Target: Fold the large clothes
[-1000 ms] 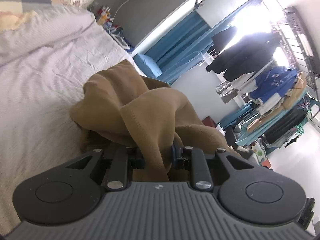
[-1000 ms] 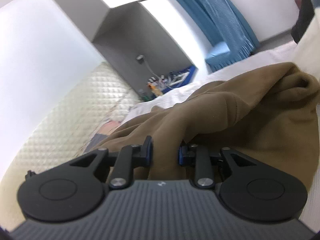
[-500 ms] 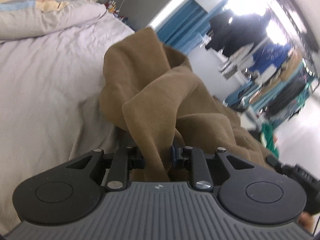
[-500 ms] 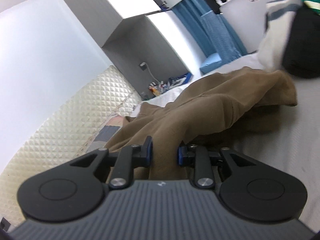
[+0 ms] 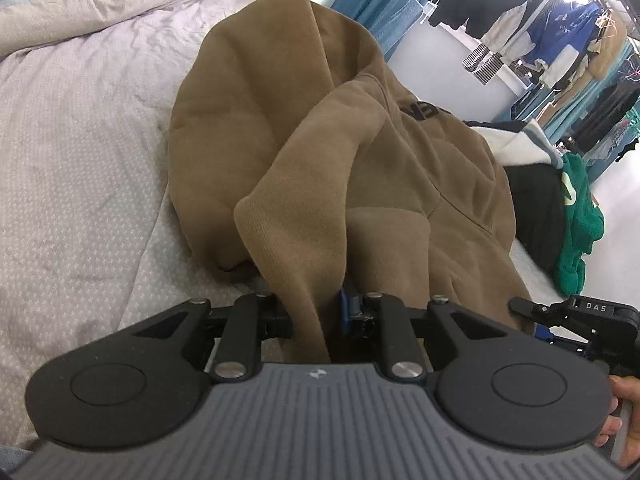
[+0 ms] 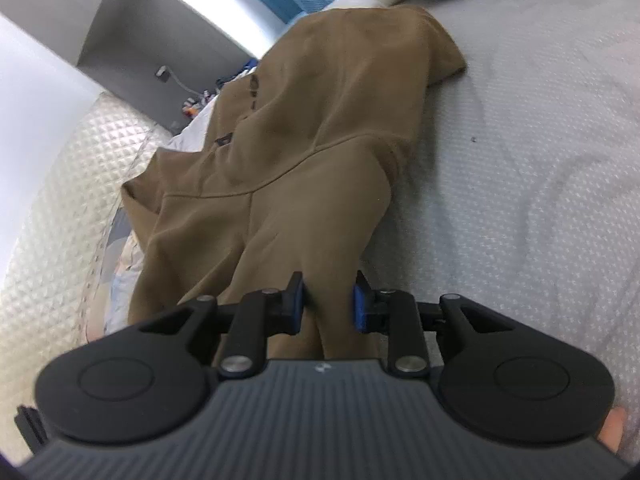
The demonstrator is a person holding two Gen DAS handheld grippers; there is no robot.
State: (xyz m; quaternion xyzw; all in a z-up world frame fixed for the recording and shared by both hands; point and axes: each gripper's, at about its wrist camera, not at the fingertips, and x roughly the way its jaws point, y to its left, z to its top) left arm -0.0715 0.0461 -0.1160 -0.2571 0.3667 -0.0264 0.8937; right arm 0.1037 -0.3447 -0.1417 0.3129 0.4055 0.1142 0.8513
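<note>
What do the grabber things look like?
Both look alike. The left gripper and right gripper have black linkage arms with silver screws, round black discs either side, a ribbed grey body and blue finger pads. Part of the right one, seen by the left camera, reads DAS.

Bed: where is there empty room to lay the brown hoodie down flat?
Bare sheet lies left of the hoodie, up to the rumpled duvet. In the right wrist view, open sheet lies right of it. Crowded: the clothes pile.

Bedroom, bed (image 5: 80, 128), quilted headboard (image 6: 60, 184), hanging clothes (image 5: 560, 36)
</note>
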